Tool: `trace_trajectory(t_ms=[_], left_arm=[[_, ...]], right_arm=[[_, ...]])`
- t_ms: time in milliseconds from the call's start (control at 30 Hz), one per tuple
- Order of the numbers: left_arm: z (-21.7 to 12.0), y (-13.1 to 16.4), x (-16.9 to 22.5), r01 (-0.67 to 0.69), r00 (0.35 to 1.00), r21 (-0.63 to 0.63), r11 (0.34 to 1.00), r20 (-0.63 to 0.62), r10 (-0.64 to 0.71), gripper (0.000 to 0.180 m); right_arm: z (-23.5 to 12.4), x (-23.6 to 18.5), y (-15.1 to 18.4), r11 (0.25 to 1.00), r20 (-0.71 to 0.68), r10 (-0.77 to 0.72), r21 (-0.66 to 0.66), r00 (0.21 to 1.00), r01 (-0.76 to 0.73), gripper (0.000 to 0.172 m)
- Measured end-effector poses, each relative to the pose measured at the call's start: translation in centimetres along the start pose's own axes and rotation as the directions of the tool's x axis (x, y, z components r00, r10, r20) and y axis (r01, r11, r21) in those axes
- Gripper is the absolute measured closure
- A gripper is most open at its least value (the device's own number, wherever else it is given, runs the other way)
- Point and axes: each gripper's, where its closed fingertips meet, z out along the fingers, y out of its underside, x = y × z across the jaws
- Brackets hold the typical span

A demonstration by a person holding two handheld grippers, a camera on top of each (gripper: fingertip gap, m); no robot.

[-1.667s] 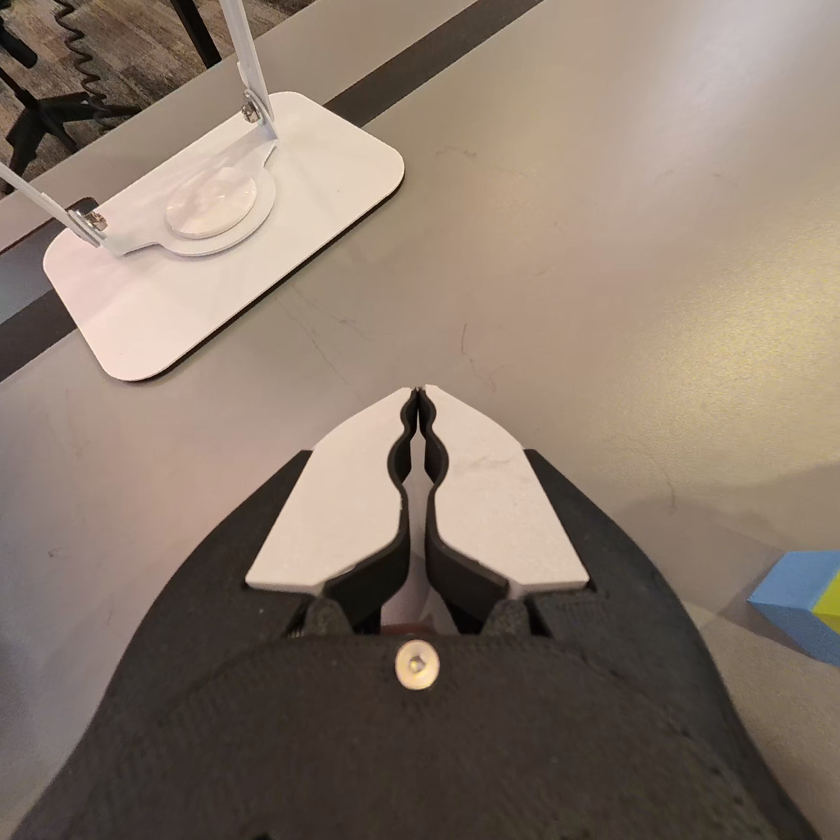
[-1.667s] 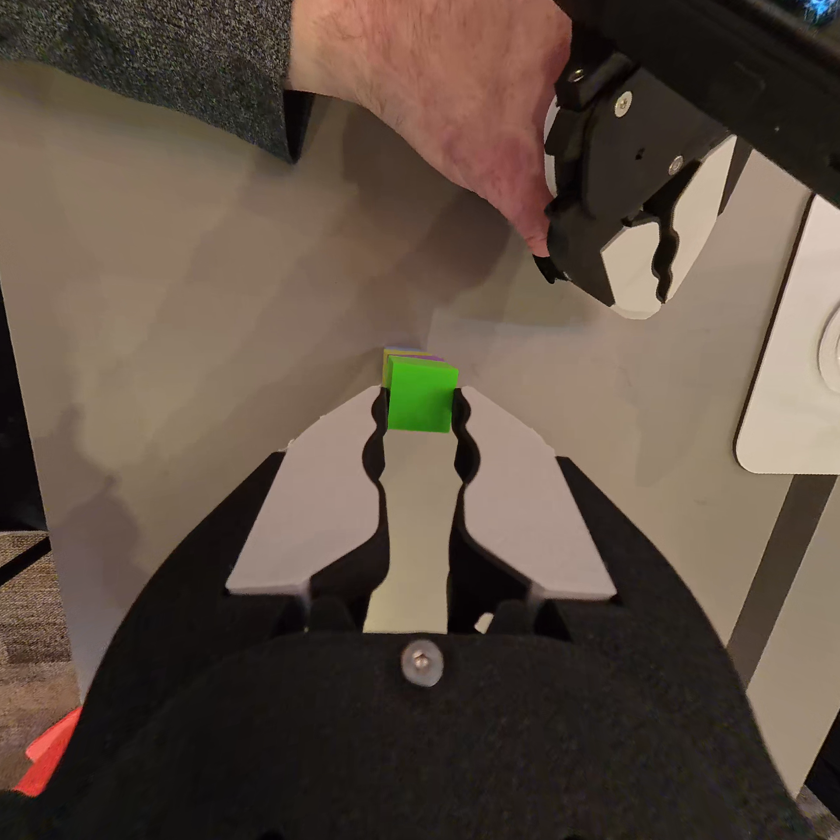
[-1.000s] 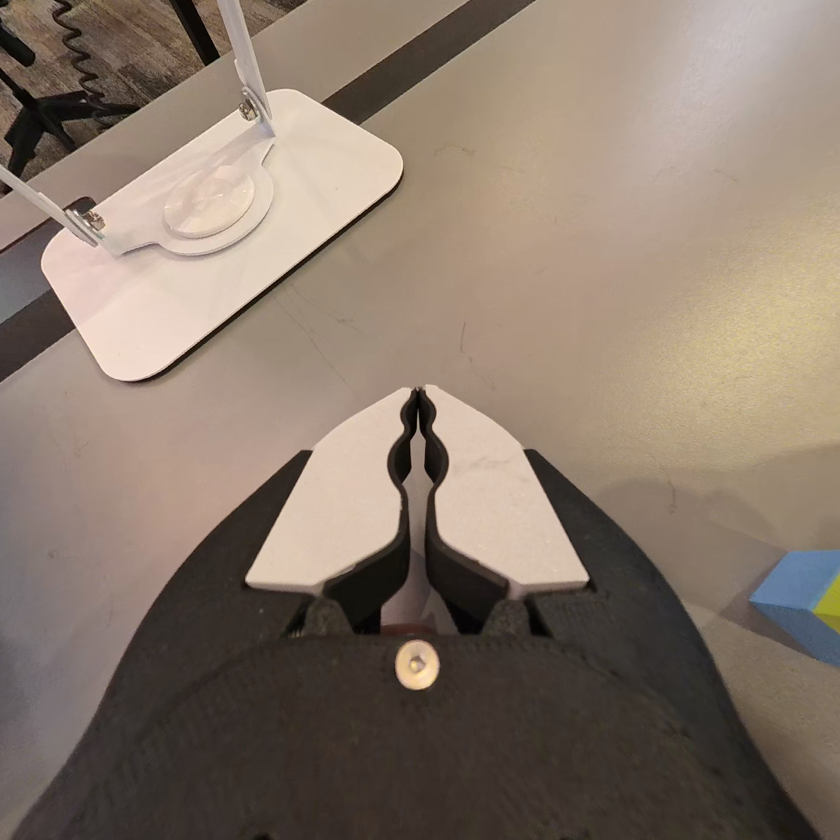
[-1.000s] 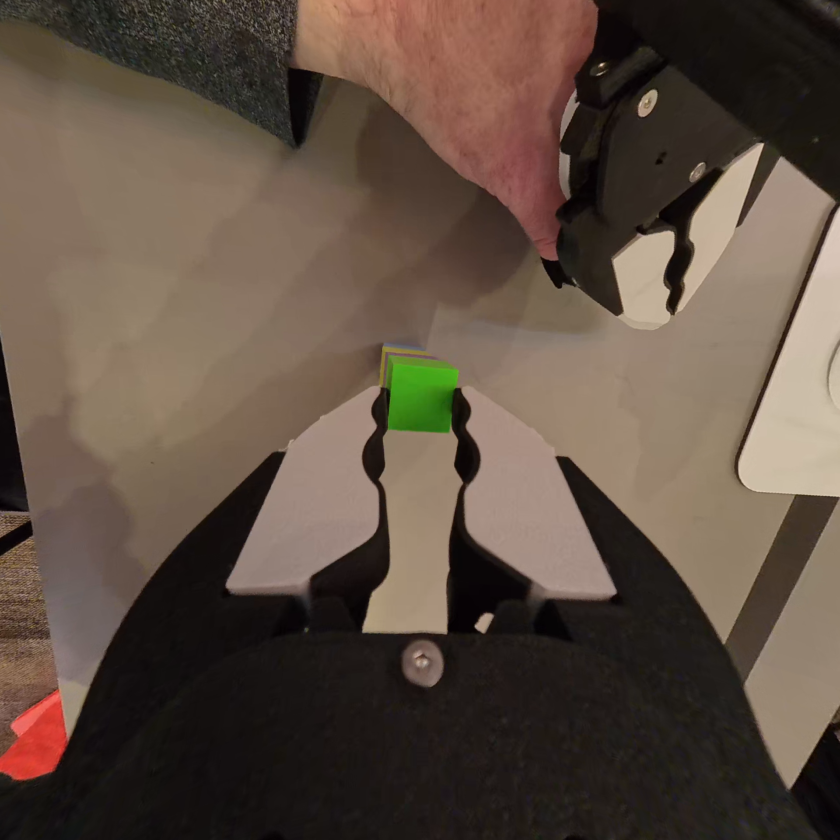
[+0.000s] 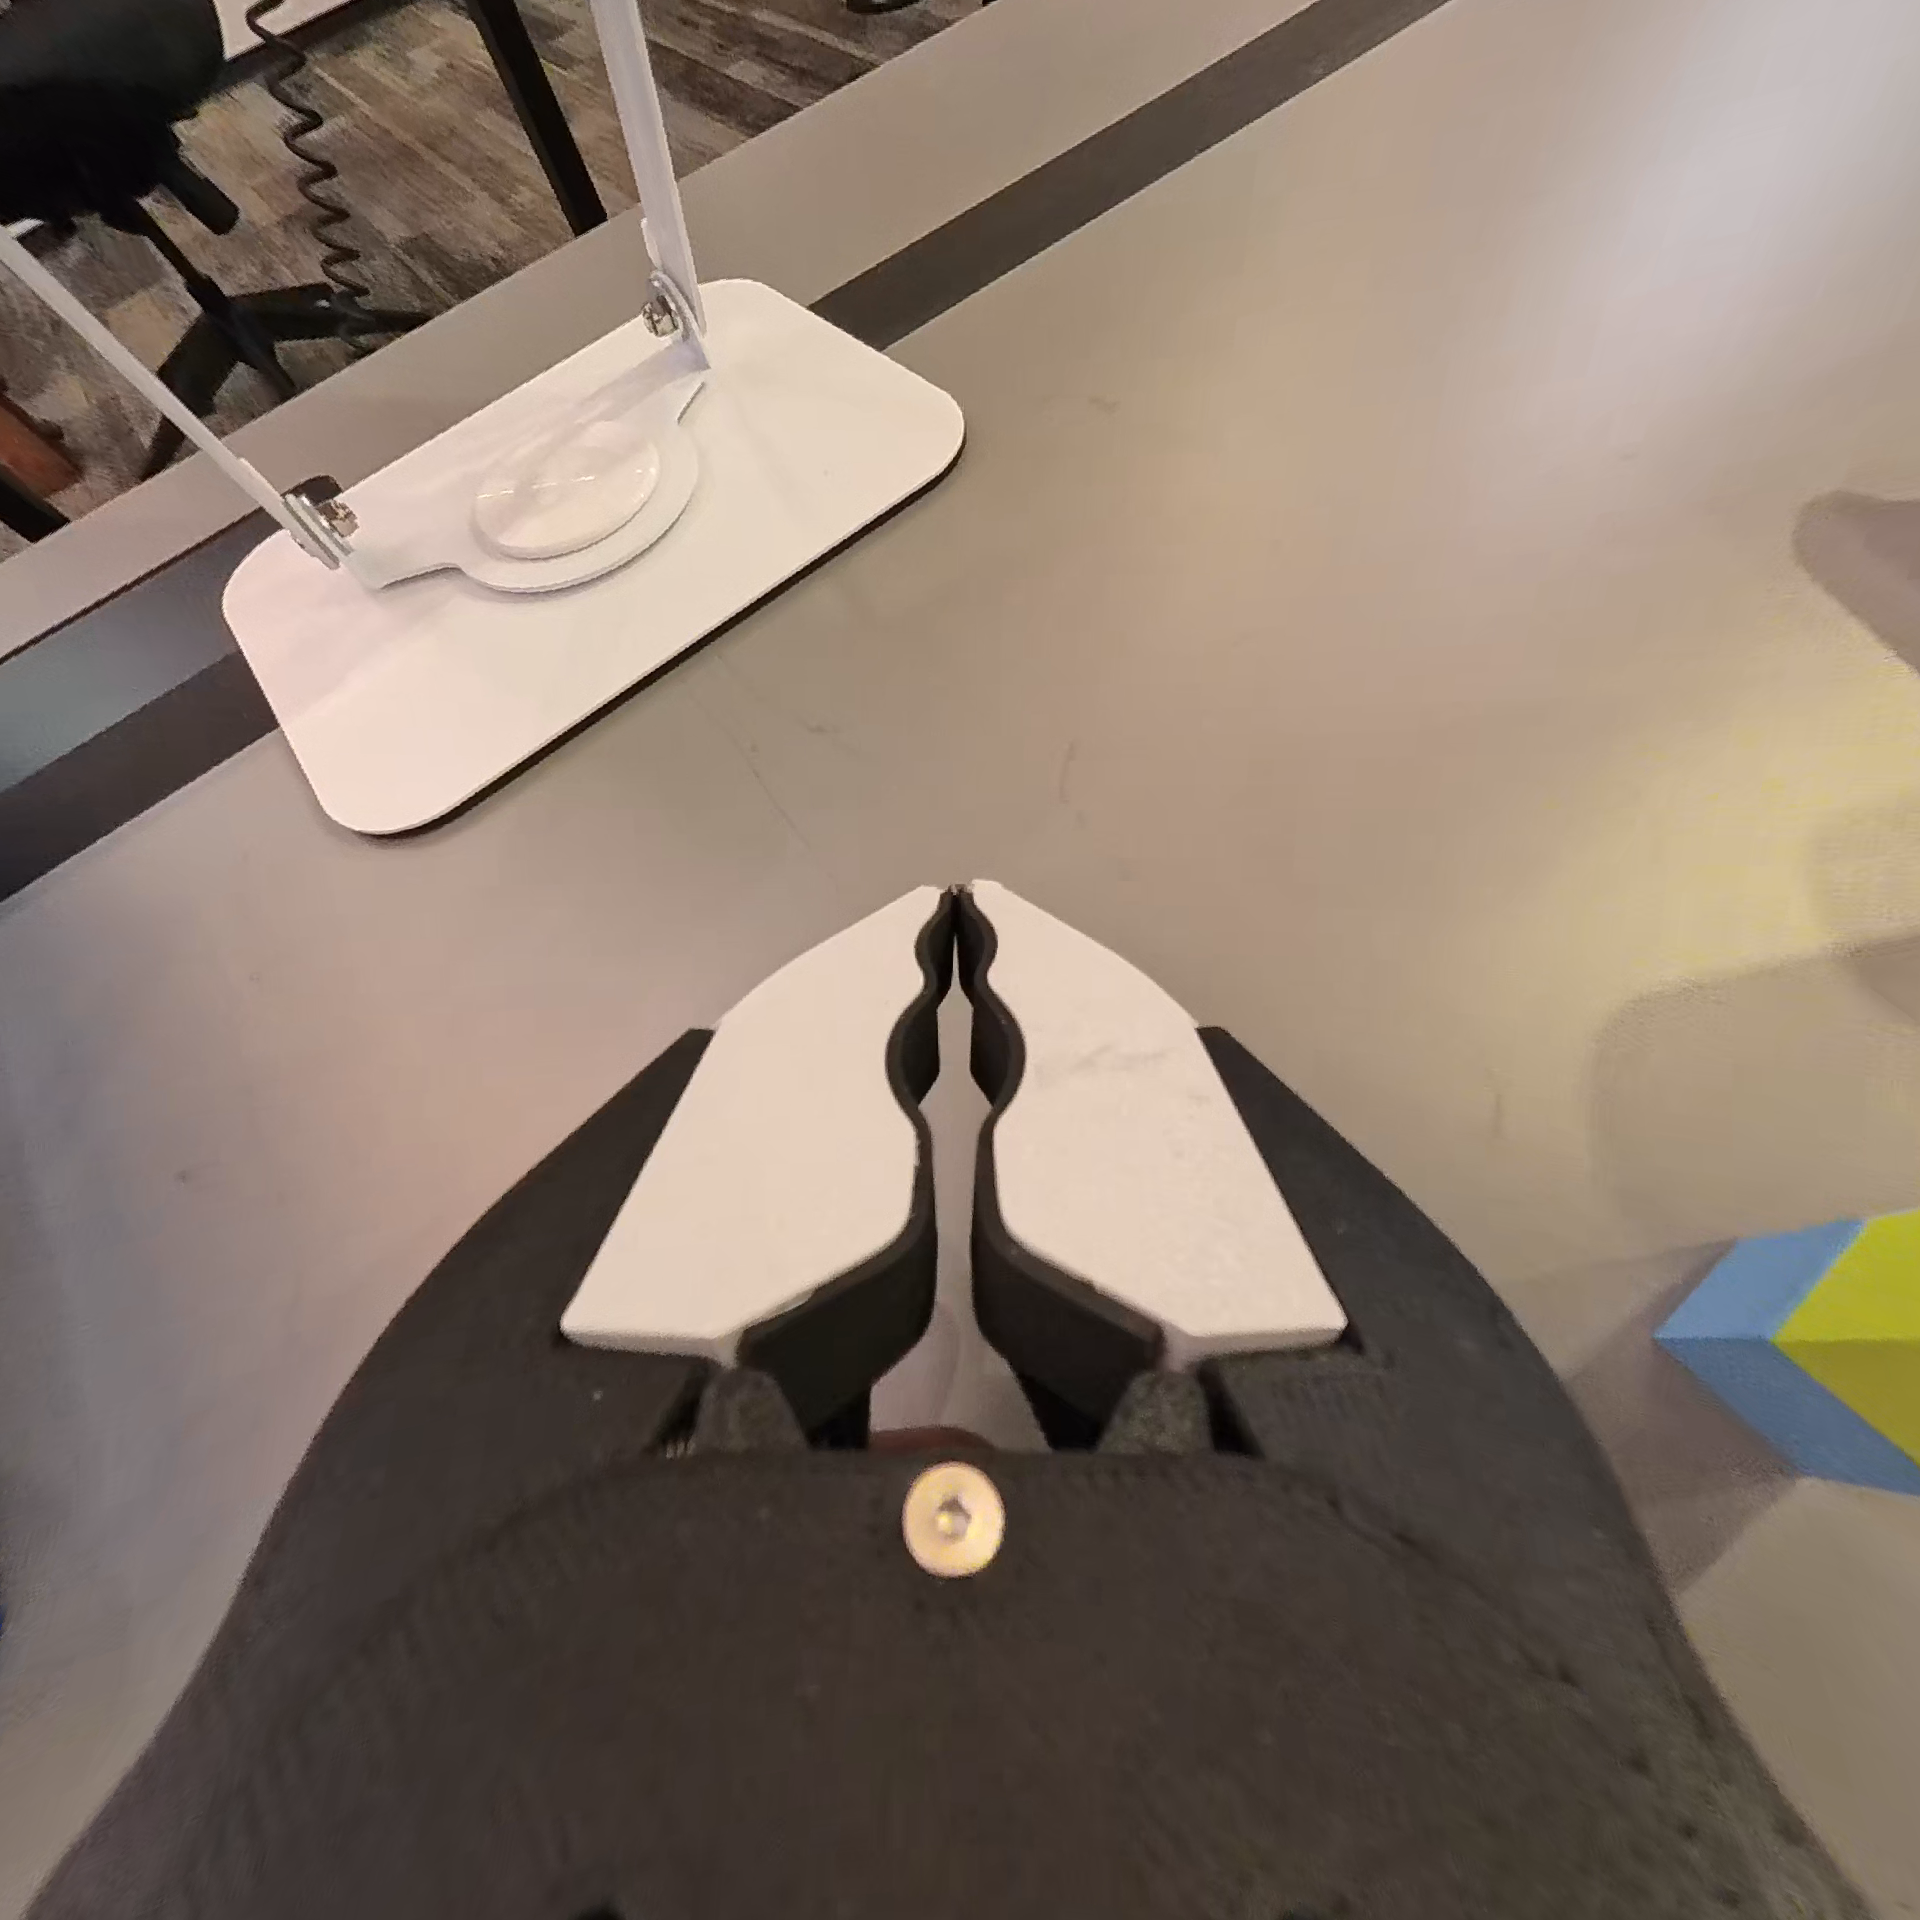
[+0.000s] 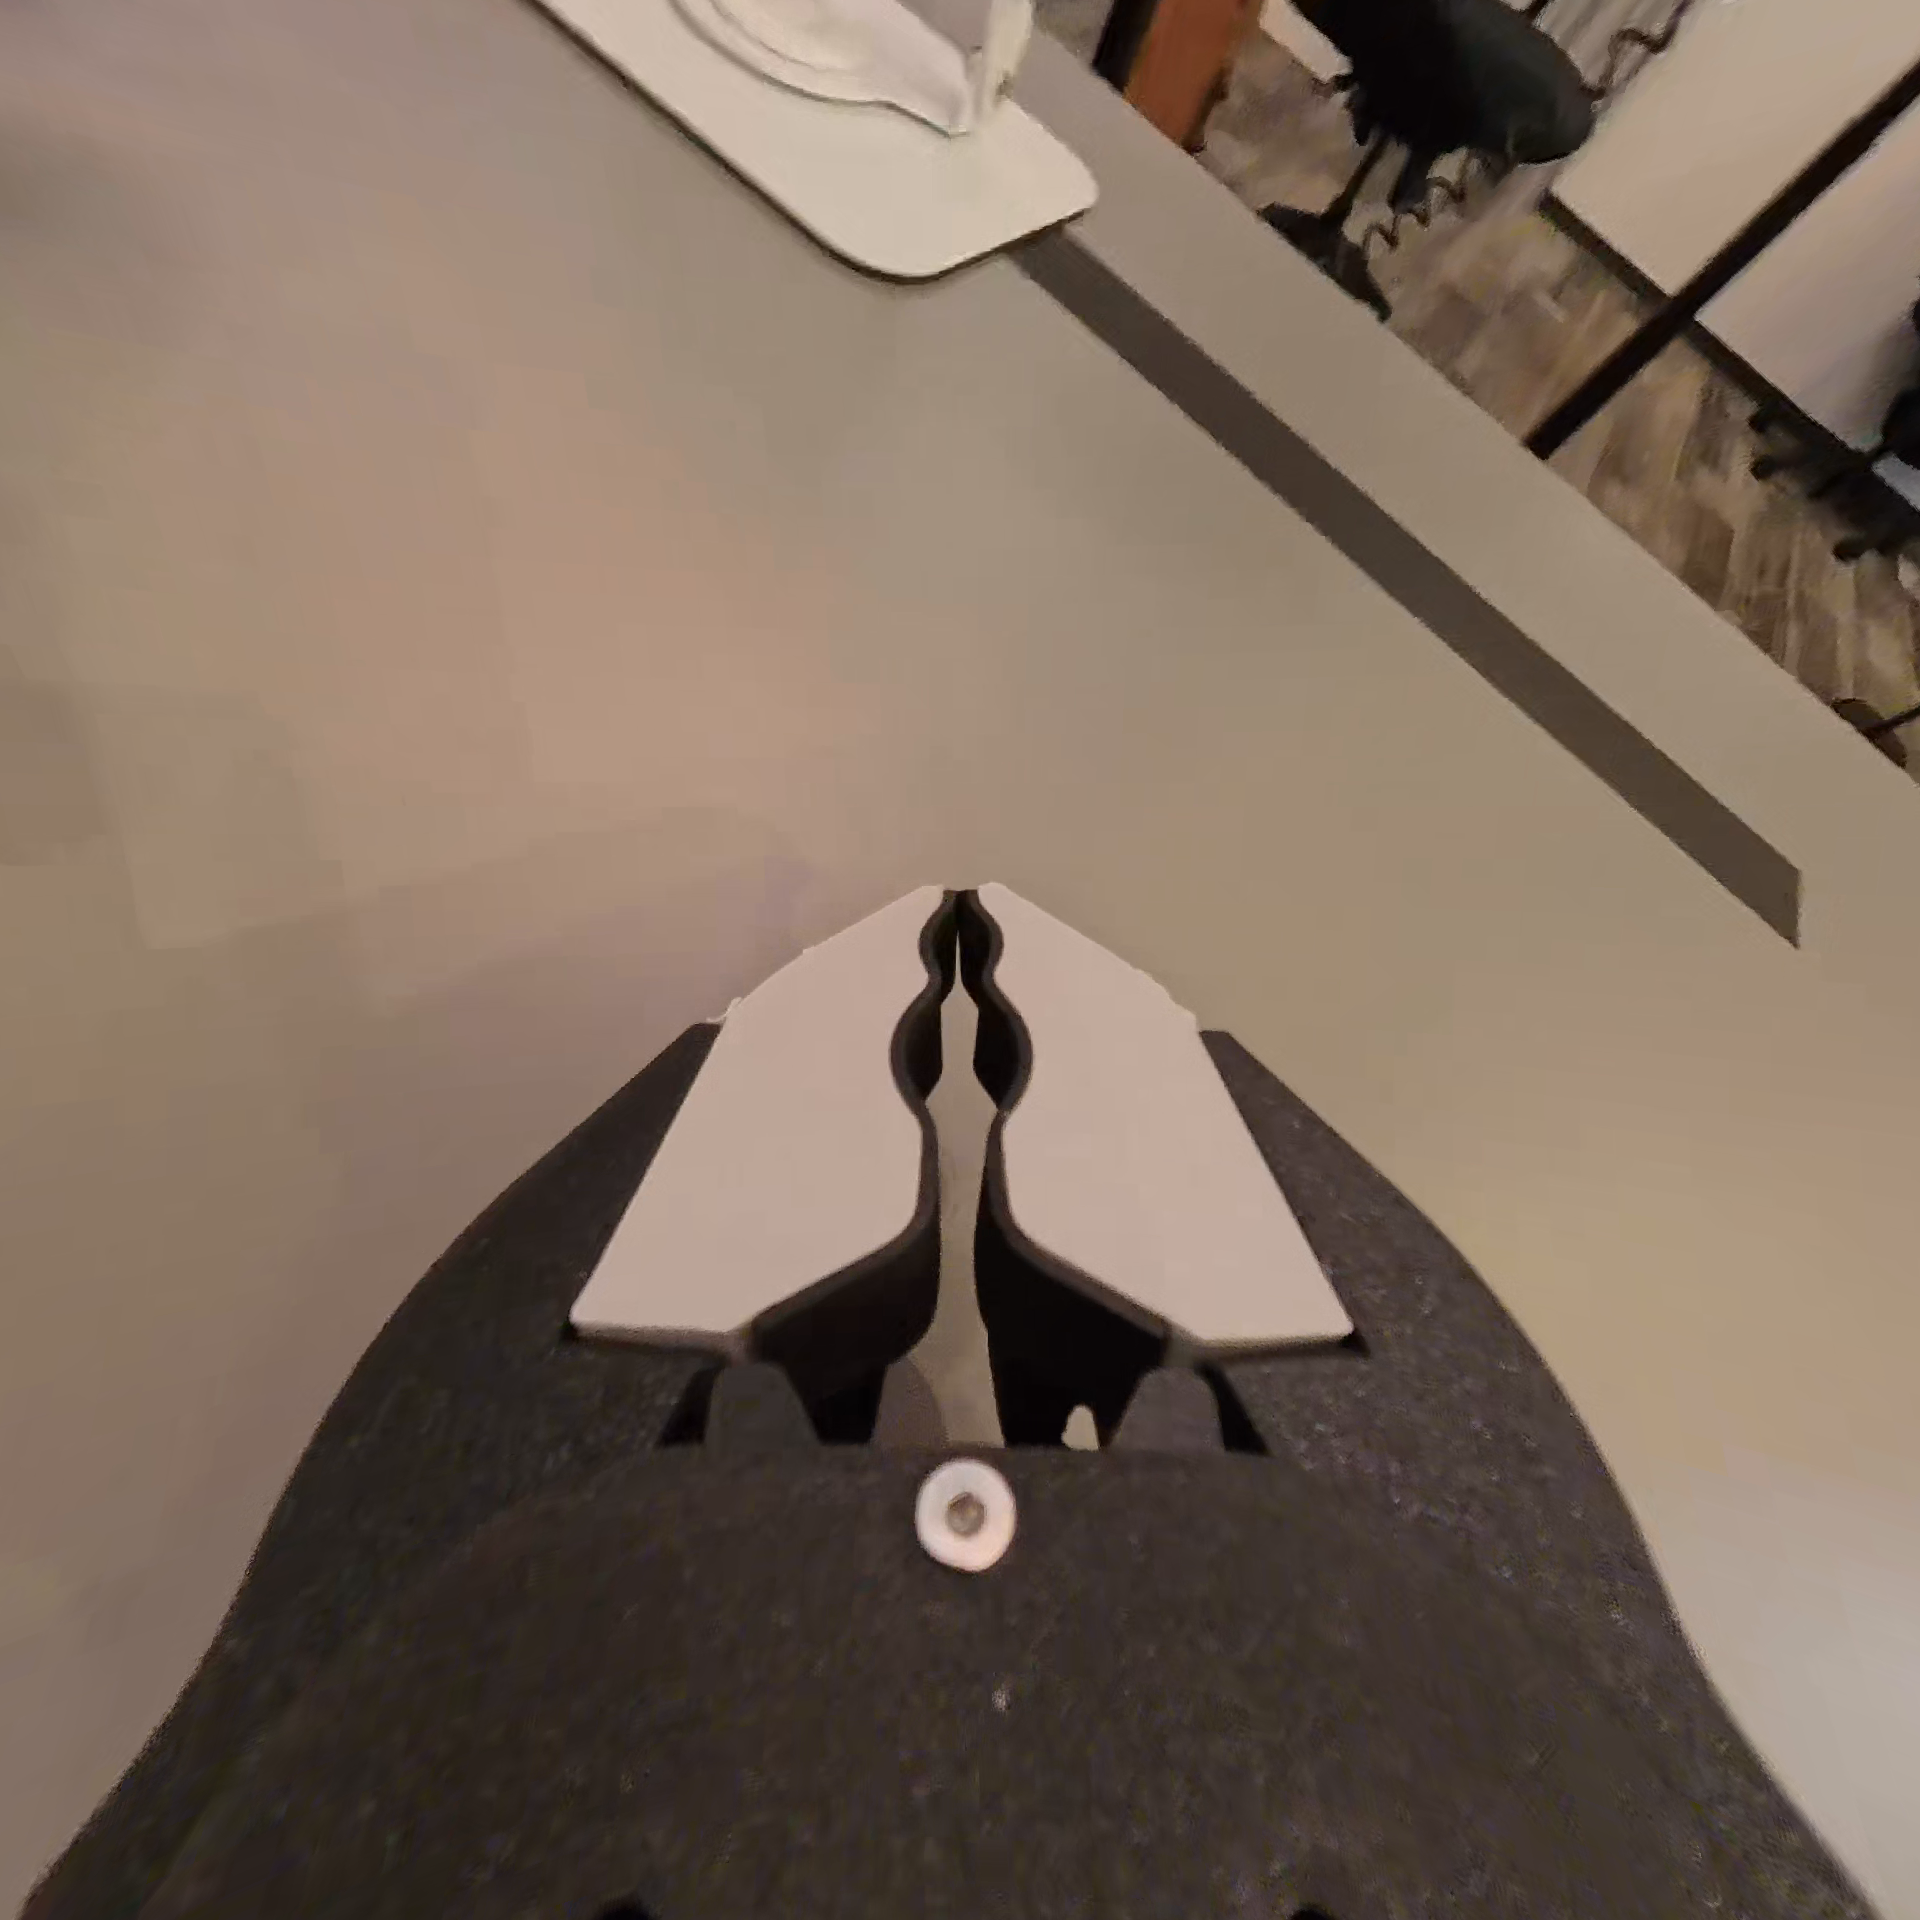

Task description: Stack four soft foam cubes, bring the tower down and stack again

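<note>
- The green cube that sat between our right gripper's (image 6: 957, 891) fingers a second ago is gone from its view; that gripper has swung away and now faces bare grey table (image 6: 520, 582), its jaws clenched on nothing.
- The only cubes we see now lie at the left wrist view's right edge: a blue cube (image 5: 1756, 1340) touching a yellow-green cube (image 5: 1870, 1299) on the table.
- Our left gripper (image 5: 957, 894) hovers over the table, fingertips together, empty.
- A white stand base (image 5: 623, 644) sits farther off.
- We judge we are between steps; whether the tower stands, we cannot tell.
- Next, one gripper must open and turn back toward the cubes.
</note>
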Motion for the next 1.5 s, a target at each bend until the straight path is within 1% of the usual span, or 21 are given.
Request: trace_trajectory(t_ms=[100,167,333,533,633,767,867,967,1000,1067,1133,1233,1267,1367,1500], left_arm=[[-0.2,0.2,-0.2,0.010,1.000,-0.006,1.000,0.028,-0.010,0.180],[-0.5,0.3,-0.3,0.008,0.999,-0.003,1.000,0.043,-0.008,0.180],[-1.5,0.8,-0.1,0.008,0.998,0.003,1.000,0.055,-0.008,0.180],[-4.4,2.1,-1.1,0.017,0.992,0.026,1.000,0.125,-0.020,0.180],[-6.1,2.5,-1.7,0.073,0.989,0.076,0.994,0.125,-0.082,0.180],[-8.8,3.9,-3.1,0.151,0.975,0.097,0.984,0.152,-0.165,0.180],[-10.7,5.3,-3.9,0.163,0.961,0.076,0.984,0.212,-0.176,0.180],[-12.0,6.8,-4.1,0.227,0.940,0.061,0.972,0.247,-0.235,0.180],[-12.4,7.2,-4.2,0.226,0.935,0.052,0.973,0.270,-0.232,0.180],[-13.0,7.9,-4.3,0.187,0.934,-0.002,0.982,0.310,-0.177,0.180],[-13.6,7.8,-4.2,0.182,0.933,-0.014,0.983,0.318,-0.169,0.180],[-13.6,7.5,-3.9,0.175,0.933,-0.075,0.982,0.330,-0.142,0.180],[-13.3,7.5,-3.4,0.169,0.942,-0.125,0.978,0.312,-0.123,0.180],[-12.4,7.3,-2.0,0.151,0.959,-0.223,0.963,0.269,-0.088,0.180],[-10.8,7.5,0.3,0.167,0.974,-0.330,0.929,0.204,-0.103,0.180]], right_arm=[[-0.5,1.9,0.2,0.998,-0.045,0.044,0.038,0.998,-0.043,0.171],[-0.5,2.9,1.2,0.998,-0.067,0.062,0.013,0.996,-0.061,0.171],[-1.0,4.4,2.3,0.994,-0.097,0.110,-0.005,0.989,-0.111,0.172],[-1.0,5.2,3.8,0.990,-0.115,0.114,-0.069,0.987,-0.122,0.172],[-1.2,5.6,4.1,0.987,-0.120,0.135,-0.076,0.984,-0.144,0.172],[-1.3,5.8,4.4,0.985,-0.121,0.146,-0.080,0.982,-0.156,0.172],[-1.4,5.9,4.4,0.983,-0.115,0.152,-0.081,0.982,-0.162,0.172],[-1.5,6.0,4.6,0.981,-0.114,0.165,-0.086,0.980,-0.175,0.172],[-1.5,6.0,4.6,0.981,-0.115,0.167,-0.084,0.979,-0.177,0.172],[-1.5,6.1,4.8,0.979,-0.119,0.174,-0.089,0.978,-0.185,0.172],[-1.6,6.1,4.8,0.977,-0.119,0.182,-0.090,0.976,-0.193,0.172],[-1.6,6.1,5.0,0.975,-0.116,0.190,-0.096,0.975,-0.201,0.172],[-1.6,6.1,5.0,0.974,-0.115,0.192,-0.097,0.975,-0.203,0.172],[-1.6,6.1,5.1,0.973,-0.111,0.196,-0.105,0.974,-0.208,0.172],[-1.6,6.0,5.2,0.971,-0.105,0.199,-0.111,0.974,-0.210,0.172]])
